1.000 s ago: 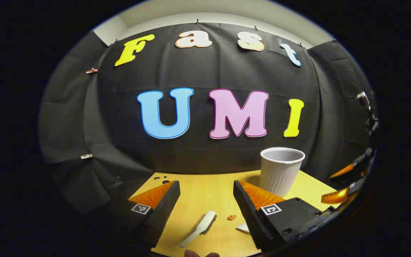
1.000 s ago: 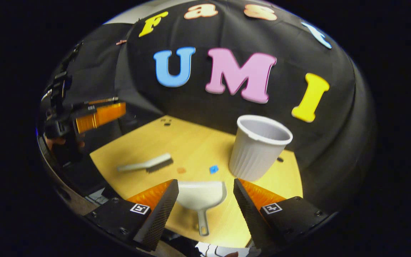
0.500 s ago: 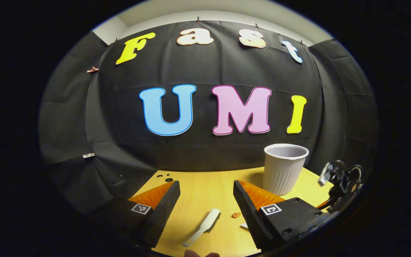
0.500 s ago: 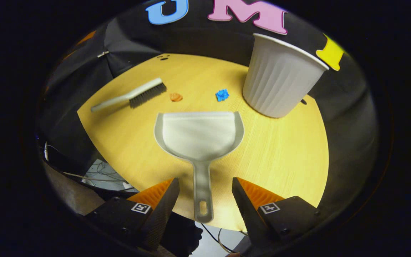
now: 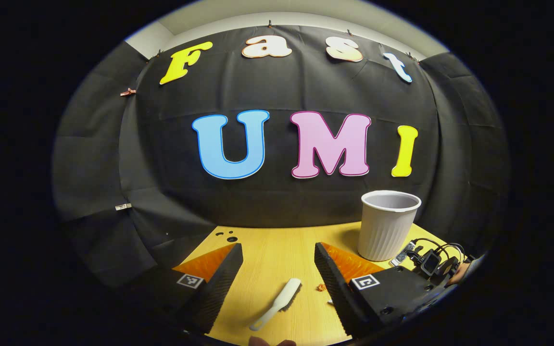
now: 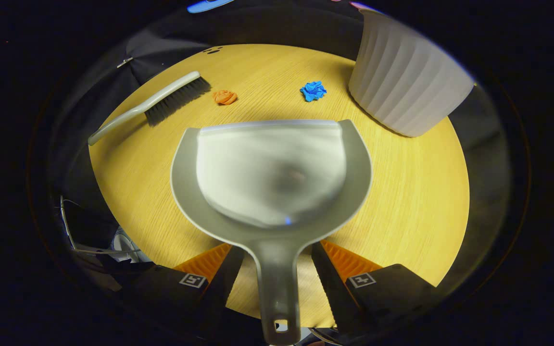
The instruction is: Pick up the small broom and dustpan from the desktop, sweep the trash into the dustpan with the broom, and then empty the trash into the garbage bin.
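The right tongs stand open astride the dustpan's handle, fingers not touching it. The dustpan lies flat on the desk, its mouth toward an orange scrap and a blue scrap. The broom lies near the orange scrap, the white bin just beside the blue one. The left tongs hang open above the broom.

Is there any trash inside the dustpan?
No, the dustpan is bare inside, while the orange scrap and the blue scrap lie on the table beyond its front edge.
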Tool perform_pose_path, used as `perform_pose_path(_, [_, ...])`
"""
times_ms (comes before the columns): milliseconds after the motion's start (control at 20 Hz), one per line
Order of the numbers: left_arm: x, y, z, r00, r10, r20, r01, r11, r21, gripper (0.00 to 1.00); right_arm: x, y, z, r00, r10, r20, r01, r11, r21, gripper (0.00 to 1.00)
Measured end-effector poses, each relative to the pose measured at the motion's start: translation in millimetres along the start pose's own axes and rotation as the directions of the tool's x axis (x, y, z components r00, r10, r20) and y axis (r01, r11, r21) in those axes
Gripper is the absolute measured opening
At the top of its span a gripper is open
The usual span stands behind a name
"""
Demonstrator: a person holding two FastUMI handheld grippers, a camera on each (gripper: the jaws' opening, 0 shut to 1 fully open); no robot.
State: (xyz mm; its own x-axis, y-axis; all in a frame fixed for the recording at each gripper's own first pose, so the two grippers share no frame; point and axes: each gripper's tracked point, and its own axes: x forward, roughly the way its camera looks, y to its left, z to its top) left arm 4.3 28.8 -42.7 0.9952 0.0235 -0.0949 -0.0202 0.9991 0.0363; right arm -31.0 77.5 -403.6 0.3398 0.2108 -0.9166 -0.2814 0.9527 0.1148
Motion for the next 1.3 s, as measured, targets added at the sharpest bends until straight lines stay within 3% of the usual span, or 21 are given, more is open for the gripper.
perform_pose_path(250, [1.3, 1.4, -4.5, 1.0, 0.01, -0.017, -0.01, 1.0, -0.002, 0.96, 2.7, -5.4, 7.8, 1.0, -0.011, -0.021, 0.011, 1.0, 0.014, 0.77])
perform_pose_path(300, [1.6, 1.5, -8.0, 1.0, 0.012, -0.024, -0.012, 1.0, -0.003, 0.96, 4.3, -5.1, 10.6, 1.0, -0.012, -0.028, 0.013, 1.0, 0.028, 0.51])
perform_pose_path(350, [2.2, 1.6, -10.2, 0.999, 0.015, -0.033, -0.015, 1.0, -0.007, 0.96, 8.3, -4.9, 10.9, 0.999, -0.014, -0.035, 0.015, 1.0, 0.025, 0.42])
perform_pose_path(550, [7.5, 5.4, -23.6, 0.997, 0.016, -0.075, -0.017, 1.0, -0.018, 0.95, 4.6, -2.8, 12.0, 1.0, 0.001, -0.021, -0.001, 1.0, 0.008, 0.39])
perform_pose_path(600, [9.2, 2.3, -27.7, 0.996, -0.004, -0.087, 0.002, 1.0, -0.025, 0.96, 3.9, -3.9, 13.8, 1.0, 0.003, -0.013, -0.003, 1.0, 0.009, 0.34])
perform_pose_path(750, [15.1, -7.9, -40.2, 0.987, -0.08, -0.138, 0.079, 0.997, -0.019, 0.96, -6.1, -3.9, 17.8, 1.0, 0.006, 0.028, -0.005, 1.0, -0.025, 0.36])
perform_pose_path(850, [18.3, -10.3, -58.2, 0.974, -0.111, -0.198, 0.116, 0.993, 0.015, 0.95, -18.5, -3.5, 17.3, 0.999, 0.018, 0.045, -0.015, 0.998, -0.067, 0.32])
perform_pose_path(900, [21.0, -11.8, -69.1, 0.964, -0.128, -0.233, 0.138, 0.99, 0.025, 0.95, -24.5, -2.2, 17.6, 0.998, 0.028, 0.055, -0.023, 0.996, -0.084, 0.36])
perform_pose_path(1050, [29.3, -9.6, -101.1, 0.925, -0.165, -0.342, 0.185, 0.982, 0.027, 0.96, -44.3, -0.6, 12.4, 0.996, 0.054, 0.07, -0.047, 0.994, -0.101, 0.36])
perform_pose_path(1200, [38.6, -12.1, -148.1, 0.85, -0.221, -0.478, 0.249, 0.969, -0.006, 0.96, -59.8, -2.0, 2.0, 0.995, 0.063, 0.079, -0.054, 0.991, -0.119, 0.33])
perform_pose_path(1300, [41.9, -6.0, -176.1, 0.79, -0.233, -0.567, 0.284, 0.959, 0.002, 0.96, -66.1, -5.1, -6.4, 0.995, 0.056, 0.077, -0.045, 0.99, -0.131, 0.36])
